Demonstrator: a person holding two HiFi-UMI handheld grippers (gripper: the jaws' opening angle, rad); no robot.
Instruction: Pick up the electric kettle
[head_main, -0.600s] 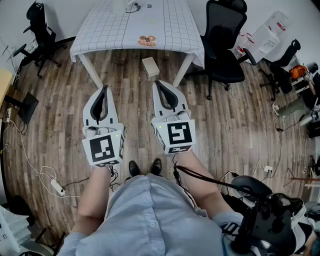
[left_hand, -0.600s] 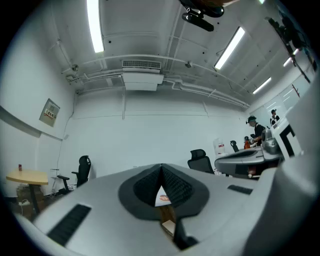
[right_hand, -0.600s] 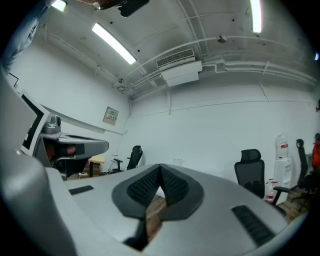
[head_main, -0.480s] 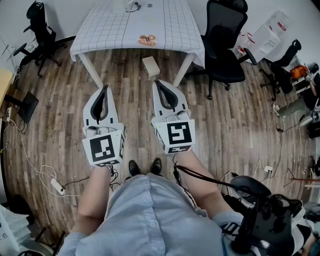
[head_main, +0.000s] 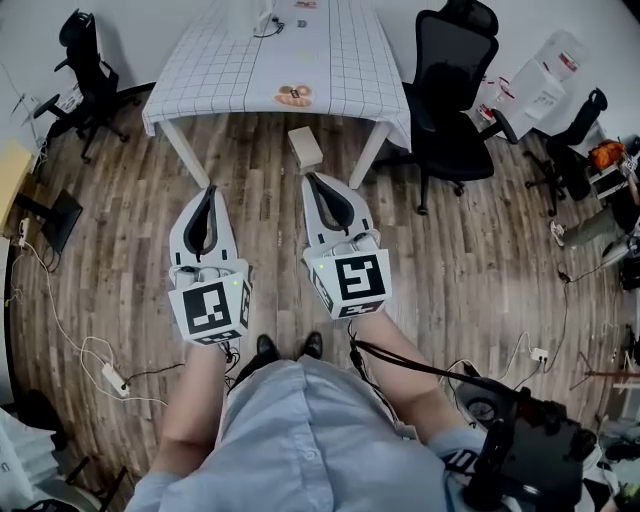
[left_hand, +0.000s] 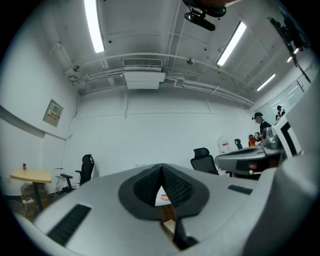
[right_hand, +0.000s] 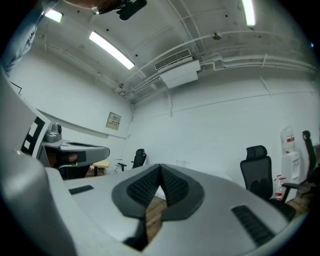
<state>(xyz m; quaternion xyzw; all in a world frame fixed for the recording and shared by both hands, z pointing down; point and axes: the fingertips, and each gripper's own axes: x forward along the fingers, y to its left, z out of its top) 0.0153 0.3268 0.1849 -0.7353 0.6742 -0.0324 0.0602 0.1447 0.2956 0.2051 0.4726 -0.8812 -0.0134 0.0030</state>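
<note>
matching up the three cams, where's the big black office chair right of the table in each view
Head view: the black office chair is at upper right, beside the checked table.
Left gripper view: right of centre, against the white wall.
Right gripper view: far right, lower half.
Shared landmark: the smaller black chair, left of it in all three.

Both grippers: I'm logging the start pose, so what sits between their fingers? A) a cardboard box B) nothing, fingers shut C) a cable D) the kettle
B: the left gripper and right gripper each show fingers closed tip to tip on nothing, above the wooden floor.
</note>
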